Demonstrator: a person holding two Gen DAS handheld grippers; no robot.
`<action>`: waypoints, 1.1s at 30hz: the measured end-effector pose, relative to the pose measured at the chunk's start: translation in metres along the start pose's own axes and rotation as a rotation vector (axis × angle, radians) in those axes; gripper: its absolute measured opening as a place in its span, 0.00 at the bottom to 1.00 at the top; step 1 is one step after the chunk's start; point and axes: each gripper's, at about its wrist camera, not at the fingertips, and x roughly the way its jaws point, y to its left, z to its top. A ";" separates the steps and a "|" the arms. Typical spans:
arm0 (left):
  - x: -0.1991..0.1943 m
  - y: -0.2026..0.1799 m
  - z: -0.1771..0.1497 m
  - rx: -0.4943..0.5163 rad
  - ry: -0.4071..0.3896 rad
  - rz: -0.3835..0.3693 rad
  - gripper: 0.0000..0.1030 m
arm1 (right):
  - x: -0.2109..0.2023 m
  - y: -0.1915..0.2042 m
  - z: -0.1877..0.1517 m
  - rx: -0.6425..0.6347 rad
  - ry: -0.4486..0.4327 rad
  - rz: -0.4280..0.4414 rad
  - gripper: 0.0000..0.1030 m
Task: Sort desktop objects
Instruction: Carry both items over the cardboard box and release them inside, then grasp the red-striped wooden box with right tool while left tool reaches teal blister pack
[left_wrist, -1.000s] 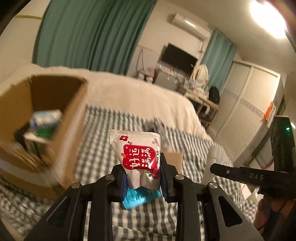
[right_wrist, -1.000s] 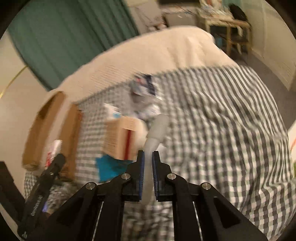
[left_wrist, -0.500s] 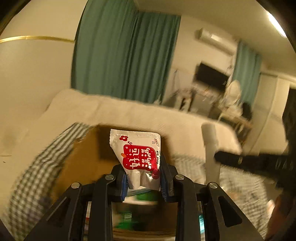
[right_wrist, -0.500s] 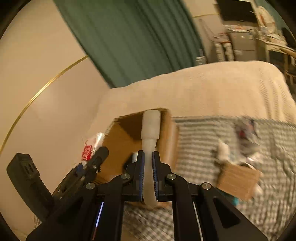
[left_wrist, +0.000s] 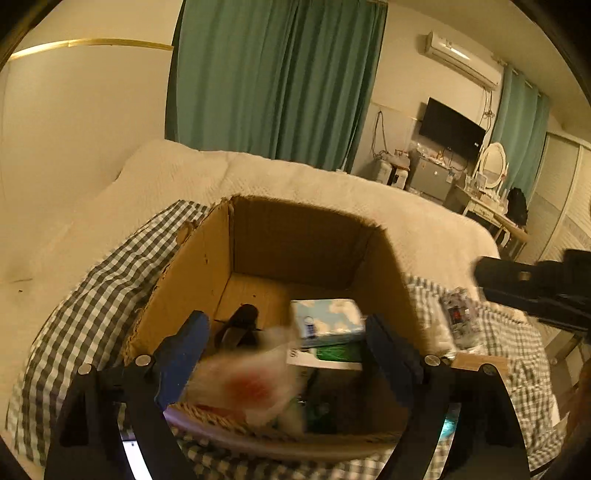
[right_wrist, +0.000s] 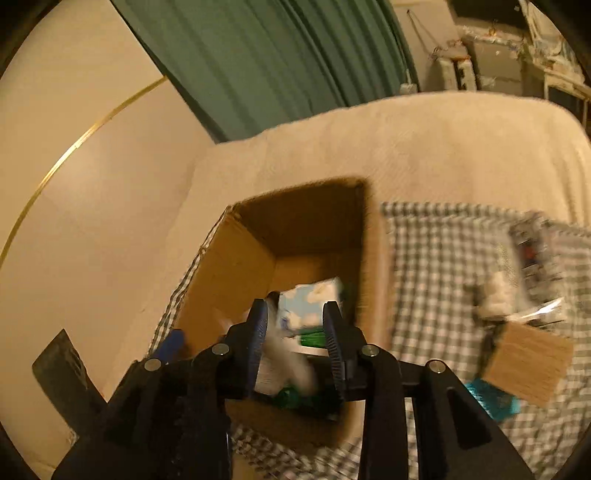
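An open cardboard box (left_wrist: 295, 236) stands on the checked cloth, right under both grippers. My left gripper (left_wrist: 285, 321) hangs over its near rim with its jaws opening wide. The red-and-white snack packet (left_wrist: 243, 384) is a blur between them, loose and dropping into the box. My right gripper (right_wrist: 295, 308) is over the same box (right_wrist: 314, 221) with its jaws opening. The white tube (right_wrist: 291, 365) slants between them, blurred and free of the pads. A blue-and-white tissue pack (left_wrist: 325, 321) and a black object (left_wrist: 240, 325) lie in the box.
A small cardboard block (right_wrist: 528, 362), a teal packet (right_wrist: 491, 402) and several wrappers (right_wrist: 532, 251) lie on the checked cloth (right_wrist: 443, 258) to the right of the box. A cream blanket (left_wrist: 332, 184) lies behind, with the wall at the left. My right gripper's body (left_wrist: 535, 291) reaches in from the right.
Both grippers have come over the box. The left jaws have let go of the snack packet and the right jaws of the white tube. Both items are now falling.
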 end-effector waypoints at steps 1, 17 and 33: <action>-0.008 -0.004 0.001 0.000 -0.005 -0.012 0.87 | -0.015 -0.005 0.000 -0.006 -0.015 -0.014 0.30; 0.006 -0.177 -0.085 0.167 0.173 -0.194 0.99 | -0.153 -0.167 -0.052 0.107 -0.065 -0.272 0.54; 0.110 -0.188 -0.161 0.121 0.315 -0.236 0.99 | -0.007 -0.248 -0.094 0.195 0.096 -0.140 0.40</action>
